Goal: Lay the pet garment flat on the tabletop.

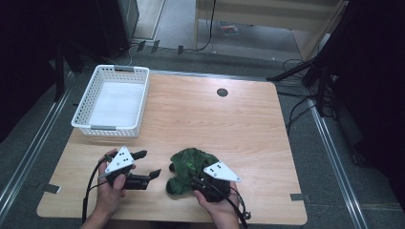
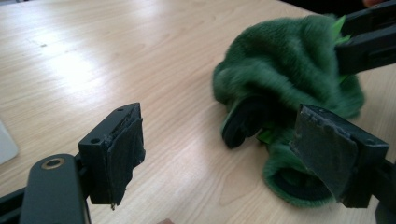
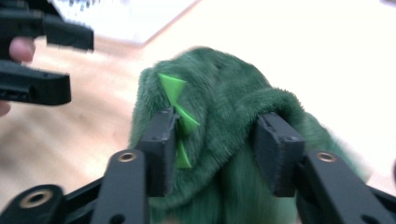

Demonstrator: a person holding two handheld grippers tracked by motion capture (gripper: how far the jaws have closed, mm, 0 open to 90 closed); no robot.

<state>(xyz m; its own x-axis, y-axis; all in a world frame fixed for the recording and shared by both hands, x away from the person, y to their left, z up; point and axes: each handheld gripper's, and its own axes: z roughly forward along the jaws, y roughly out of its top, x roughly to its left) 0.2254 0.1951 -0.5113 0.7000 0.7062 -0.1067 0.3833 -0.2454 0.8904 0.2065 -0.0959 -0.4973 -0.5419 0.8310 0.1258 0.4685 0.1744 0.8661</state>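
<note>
A crumpled green plush toy [image 1: 188, 167] with light green spikes lies on the wooden table [image 1: 215, 119] near its front edge. My right gripper [image 1: 193, 180] comes at it from the front. In the right gripper view its jaws [image 3: 217, 140] stand apart on either side of a fold of the plush [image 3: 219, 93], which rests on the table and is not lifted. My left gripper [image 1: 148, 163] is open just left of the toy, with nothing between its jaws. The left gripper view shows the plush [image 2: 289, 70] ahead of the open left gripper [image 2: 224, 140], with a black part at its near side.
A white plastic basket [image 1: 114, 71] with a white sheet in it stands at the table's back left corner. A round dark grommet [image 1: 222, 92] sits near the far edge. Bare wood lies between the basket and the toy.
</note>
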